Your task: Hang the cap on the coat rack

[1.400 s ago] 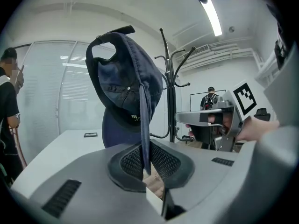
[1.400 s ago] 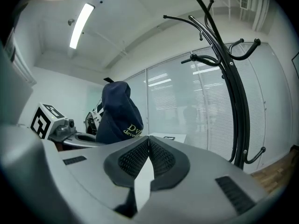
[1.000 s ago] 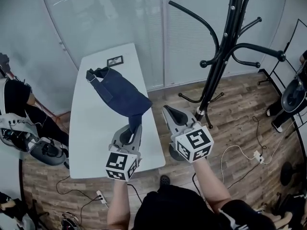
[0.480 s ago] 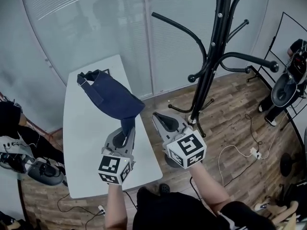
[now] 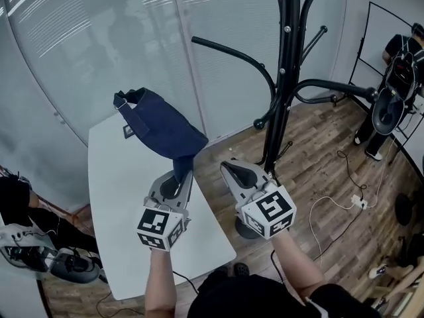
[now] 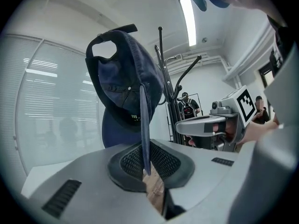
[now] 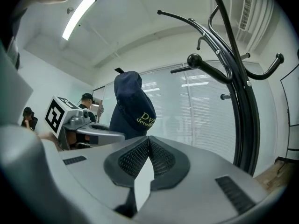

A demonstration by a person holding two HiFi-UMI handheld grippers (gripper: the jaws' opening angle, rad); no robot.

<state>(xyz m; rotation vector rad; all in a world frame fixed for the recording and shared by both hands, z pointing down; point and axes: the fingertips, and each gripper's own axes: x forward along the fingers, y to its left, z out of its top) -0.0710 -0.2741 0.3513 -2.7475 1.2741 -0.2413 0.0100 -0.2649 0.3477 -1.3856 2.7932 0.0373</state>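
Note:
My left gripper (image 5: 181,175) is shut on the brim of a dark blue cap (image 5: 161,126), which stands up above the white table (image 5: 119,197). In the left gripper view the brim's edge runs down between the ribbed pads (image 6: 161,161), and the cap's crown (image 6: 122,83) rises above the left gripper (image 6: 144,158). My right gripper (image 5: 230,169) hovers just right of it, shut with nothing in it (image 7: 148,144). The black coat rack (image 5: 285,78) stands right of both grippers, its curved hooks (image 7: 198,62) above and beyond the cap (image 7: 132,105).
Behind the table and rack is a glass wall with blinds (image 5: 99,38). Cables and a power strip (image 5: 358,201) lie on the wooden floor. A person with equipment (image 5: 396,78) stands at the far right, and another person (image 5: 20,217) sits at the left edge.
Both grippers, the left one still holding the cap, have swung right toward the coat rack, which now stands closer and more central. The cap has stayed pinched by its brim.

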